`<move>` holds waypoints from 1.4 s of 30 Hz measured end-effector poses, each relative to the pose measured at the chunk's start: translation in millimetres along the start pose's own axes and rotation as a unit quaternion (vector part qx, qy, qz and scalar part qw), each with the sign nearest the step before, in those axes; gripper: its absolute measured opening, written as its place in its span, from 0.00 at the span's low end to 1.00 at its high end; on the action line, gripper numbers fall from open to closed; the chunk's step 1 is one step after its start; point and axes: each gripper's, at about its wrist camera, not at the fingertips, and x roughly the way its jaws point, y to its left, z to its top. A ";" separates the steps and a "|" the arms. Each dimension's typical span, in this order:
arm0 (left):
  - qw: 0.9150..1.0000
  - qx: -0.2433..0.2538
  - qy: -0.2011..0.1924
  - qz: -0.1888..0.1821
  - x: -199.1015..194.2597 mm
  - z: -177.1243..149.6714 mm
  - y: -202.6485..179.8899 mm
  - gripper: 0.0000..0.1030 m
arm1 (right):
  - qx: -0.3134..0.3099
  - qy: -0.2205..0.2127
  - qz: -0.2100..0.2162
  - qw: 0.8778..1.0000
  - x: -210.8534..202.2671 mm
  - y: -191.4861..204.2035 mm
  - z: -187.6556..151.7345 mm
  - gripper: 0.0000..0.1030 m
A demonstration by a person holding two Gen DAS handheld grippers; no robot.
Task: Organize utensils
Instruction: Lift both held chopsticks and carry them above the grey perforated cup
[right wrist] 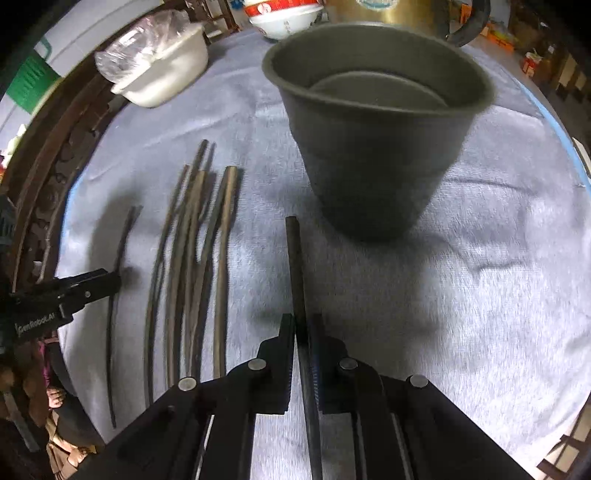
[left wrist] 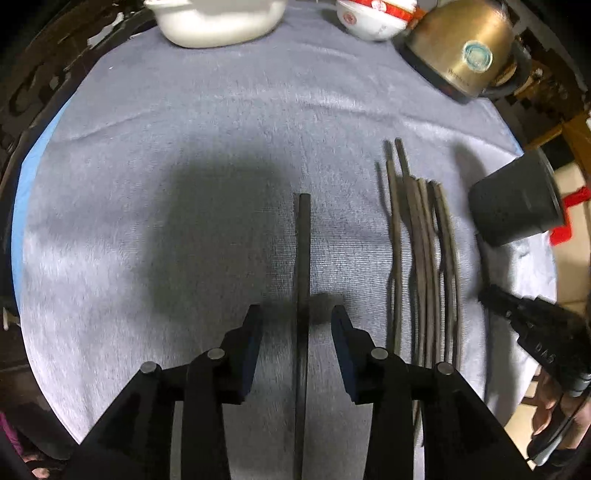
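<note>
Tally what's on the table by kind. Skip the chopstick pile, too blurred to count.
Cup: 1
Tub: 1
Bowl stack: 1
Kettle: 1
Chopsticks off the pile: 2, right chopstick clamped in right gripper, left chopstick between open left gripper
Total: 6

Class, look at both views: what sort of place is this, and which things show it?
Probably a home kitchen or dining table: a brass-coloured kettle, a red-and-white bowl, and chopsticks laid on a grey cloth beside a dark cup.
</note>
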 end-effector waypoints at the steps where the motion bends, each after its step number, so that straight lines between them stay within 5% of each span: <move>1: 1.000 0.002 0.006 0.007 1.4 3.4 -1.8 0.37 | 0.001 0.002 -0.002 1.000 0.9 0.5 2.9 0.11; 6: 1.000 0.005 0.020 0.017 2.0 18.9 -3.9 0.36 | -0.007 0.015 -0.012 1.000 2.7 5.6 11.0 0.11; 8: 0.999 0.014 0.021 0.041 7.9 27.8 -6.4 0.11 | -0.015 0.018 -0.020 1.000 6.8 11.5 15.4 0.10; 9: 0.998 0.019 0.022 0.050 8.9 30.6 -5.6 0.07 | -0.017 0.018 -0.021 0.999 7.7 13.3 16.6 0.10; 16: 1.000 -0.003 0.011 -0.004 -1.8 14.1 25.0 0.06 | -0.011 -0.003 -0.008 1.000 -0.5 12.1 -5.4 0.07; 21: 0.996 -0.028 -0.061 -0.053 -33.4 -10.9 42.1 0.06 | 0.000 -0.069 0.018 0.997 -32.5 14.2 -32.8 0.07; 24: 0.987 -0.035 -0.148 -0.060 -72.8 -23.9 38.7 0.06 | 0.011 -0.145 0.027 0.989 -63.8 18.5 -41.7 0.07; 32: 0.933 -0.037 -0.357 -0.029 -131.8 -44.9 21.2 0.06 | 0.039 -0.361 0.002 0.932 -120.7 14.3 -59.8 0.07; 35: 0.917 -0.031 -0.397 -0.013 -135.5 -41.3 4.8 0.06 | 0.042 -0.407 -0.019 0.912 -123.1 10.9 -62.1 0.07; 42: 0.898 -0.017 -0.437 0.035 -106.7 -51.1 -7.8 0.06 | -0.002 -0.436 -0.062 0.898 -128.0 25.9 -75.2 0.07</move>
